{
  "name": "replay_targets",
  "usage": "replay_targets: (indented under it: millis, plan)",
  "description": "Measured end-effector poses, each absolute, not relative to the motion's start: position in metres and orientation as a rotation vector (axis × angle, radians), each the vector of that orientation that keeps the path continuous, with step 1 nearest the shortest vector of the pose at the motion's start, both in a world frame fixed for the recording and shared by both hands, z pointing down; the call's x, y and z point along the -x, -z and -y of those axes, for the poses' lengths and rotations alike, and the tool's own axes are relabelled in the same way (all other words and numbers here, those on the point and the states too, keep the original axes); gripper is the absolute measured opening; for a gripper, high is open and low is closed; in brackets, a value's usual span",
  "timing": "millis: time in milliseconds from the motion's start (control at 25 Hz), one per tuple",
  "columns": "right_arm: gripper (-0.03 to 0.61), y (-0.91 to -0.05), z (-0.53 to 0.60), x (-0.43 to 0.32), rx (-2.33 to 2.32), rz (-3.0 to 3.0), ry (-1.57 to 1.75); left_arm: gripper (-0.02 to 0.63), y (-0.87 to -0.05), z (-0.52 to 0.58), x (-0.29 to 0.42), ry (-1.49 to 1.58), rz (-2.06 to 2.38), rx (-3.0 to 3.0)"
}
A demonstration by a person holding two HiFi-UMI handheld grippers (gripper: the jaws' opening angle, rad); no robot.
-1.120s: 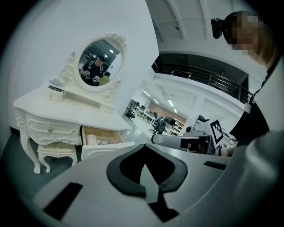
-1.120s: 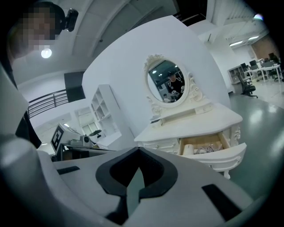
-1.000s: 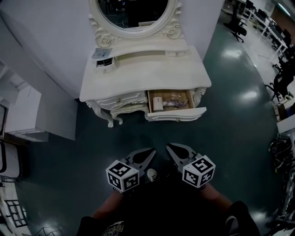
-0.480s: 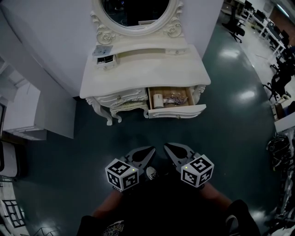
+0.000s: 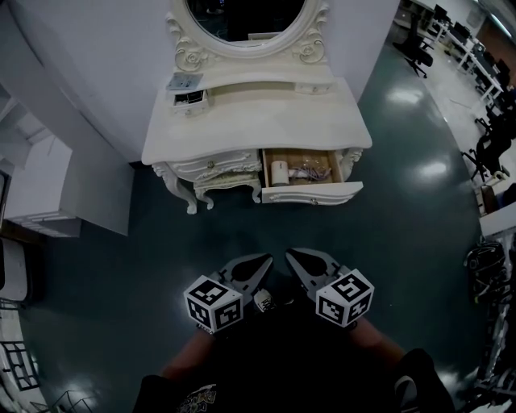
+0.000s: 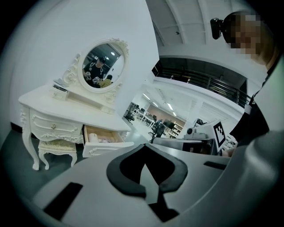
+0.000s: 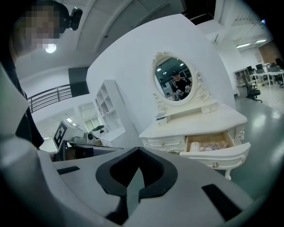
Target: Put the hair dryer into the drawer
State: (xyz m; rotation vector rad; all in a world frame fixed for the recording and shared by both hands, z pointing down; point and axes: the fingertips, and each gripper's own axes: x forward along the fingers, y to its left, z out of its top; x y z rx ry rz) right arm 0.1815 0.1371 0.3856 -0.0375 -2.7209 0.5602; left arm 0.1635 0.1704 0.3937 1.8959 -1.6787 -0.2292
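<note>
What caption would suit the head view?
Left gripper and right gripper shut, facing white dressing table with open drawer.

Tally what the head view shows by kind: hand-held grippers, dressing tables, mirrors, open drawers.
Hand-held grippers: 2, left hand-held gripper and right hand-held gripper
Dressing table: 1
Mirror: 1
Open drawer: 1
Total: 5

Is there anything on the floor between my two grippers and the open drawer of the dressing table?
Nothing visible. Only bare floor lies between the left gripper, the right gripper and the open drawer. The stool sits tucked under the dressing table, left of the drawer.
</note>
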Motion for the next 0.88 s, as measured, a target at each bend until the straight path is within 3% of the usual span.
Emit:
replay_targets:
  millis: [880]
  plan:
    - [0.029, -0.394, -0.125, -0.196, 0.027, 2.715, -0.603, 0.003, -0.4, -0.159, -0.179, 0.191, 1.659, -1.9]
